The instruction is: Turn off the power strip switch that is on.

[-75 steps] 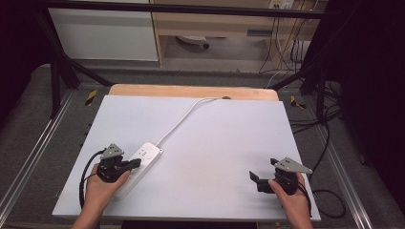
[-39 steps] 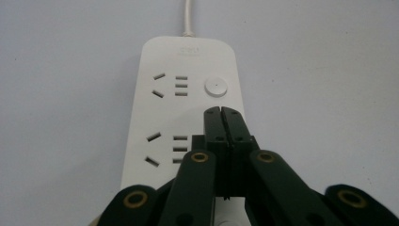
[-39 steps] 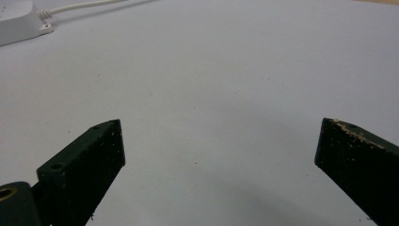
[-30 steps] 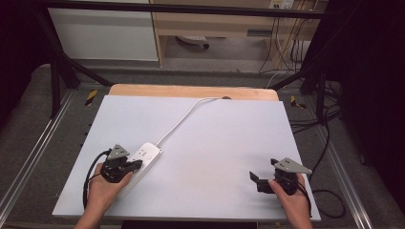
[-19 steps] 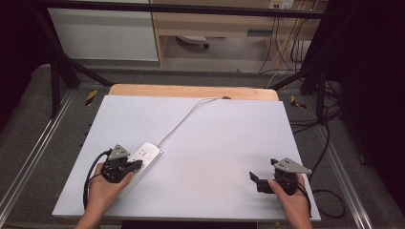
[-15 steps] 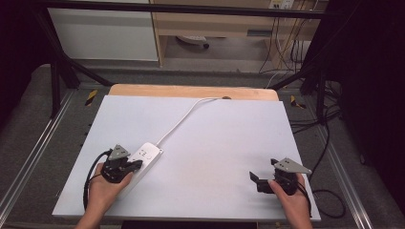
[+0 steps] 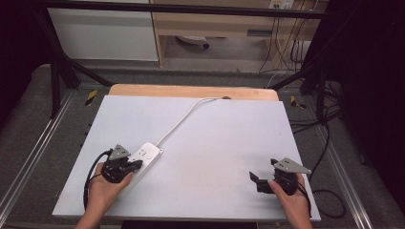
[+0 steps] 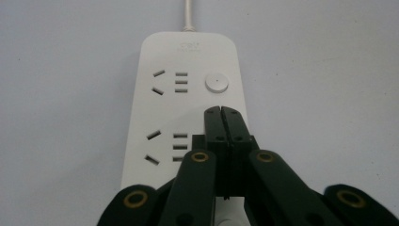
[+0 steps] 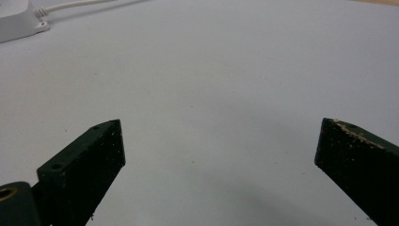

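Left gripper view: left gripper [image 8: 221, 109] pressed together over power strip [image 8: 183, 108], short of button [image 8: 217, 83] (unpressed, apparently); right gripper [image 9: 214, 141] spread, idle.

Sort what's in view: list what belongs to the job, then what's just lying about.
Job: power strip, its round button, its white cord, left gripper shut over the strip.
Lying about: right gripper, open on the bare table.

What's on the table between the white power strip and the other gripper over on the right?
Nothing. In the high view, bare white table stretches from the power strip to the right gripper. The right gripper view shows the same bare top.
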A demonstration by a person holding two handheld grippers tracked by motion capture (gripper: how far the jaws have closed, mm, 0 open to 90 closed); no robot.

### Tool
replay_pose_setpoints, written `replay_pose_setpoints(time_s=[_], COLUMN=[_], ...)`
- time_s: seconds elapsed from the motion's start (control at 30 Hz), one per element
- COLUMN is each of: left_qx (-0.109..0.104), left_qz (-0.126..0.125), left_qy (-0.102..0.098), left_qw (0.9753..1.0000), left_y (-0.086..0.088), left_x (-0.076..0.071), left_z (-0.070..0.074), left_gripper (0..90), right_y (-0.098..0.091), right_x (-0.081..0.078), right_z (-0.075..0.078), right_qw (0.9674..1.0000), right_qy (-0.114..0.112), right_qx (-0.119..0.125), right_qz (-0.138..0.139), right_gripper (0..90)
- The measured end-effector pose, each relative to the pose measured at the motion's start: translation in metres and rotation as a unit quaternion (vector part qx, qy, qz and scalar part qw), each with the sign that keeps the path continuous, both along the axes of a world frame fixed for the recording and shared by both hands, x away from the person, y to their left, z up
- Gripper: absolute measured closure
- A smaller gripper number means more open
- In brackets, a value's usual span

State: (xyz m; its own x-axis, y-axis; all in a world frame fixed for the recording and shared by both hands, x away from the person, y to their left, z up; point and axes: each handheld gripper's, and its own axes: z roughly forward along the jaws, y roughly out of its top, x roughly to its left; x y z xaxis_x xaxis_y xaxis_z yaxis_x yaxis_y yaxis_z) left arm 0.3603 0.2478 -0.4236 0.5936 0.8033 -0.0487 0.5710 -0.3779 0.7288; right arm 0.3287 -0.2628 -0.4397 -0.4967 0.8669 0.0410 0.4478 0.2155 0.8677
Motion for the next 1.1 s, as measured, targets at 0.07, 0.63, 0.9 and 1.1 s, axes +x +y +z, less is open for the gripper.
replay_pose_setpoints(time_s=[0.07,0.63,0.9,1.1], left_qx=[0.001,0.002,-0.004,-0.004], left_qz=[-0.001,-0.001,0.000,0.000], left_qy=[0.000,0.000,0.003,0.003], left_qw=[1.0000,1.0000,1.0000,1.0000], left_y=[0.0005,0.0000,0.0012,0.0012], left_x=[0.0002,-0.0001,0.0003,0.0004], left_z=[0.0000,0.0001,-0.0003,-0.0003], left_gripper=[90.0,90.0,90.0,90.0], right_y=[-0.0005,-0.0006,-0.0002,-0.0008], right_x=[-0.0002,0.0000,0.0000,0.0002], right_z=[0.0003,0.0001,-0.0001,-0.0003], right_qw=[1.0000,1.0000,1.0000,1.0000], right_qy=[0.000,0.000,0.000,0.001], right_qx=[0.002,0.000,-0.002,-0.002], right_qz=[-0.001,-0.001,-0.002,-0.003], right_gripper=[2.7,2.7,2.7,2.8])
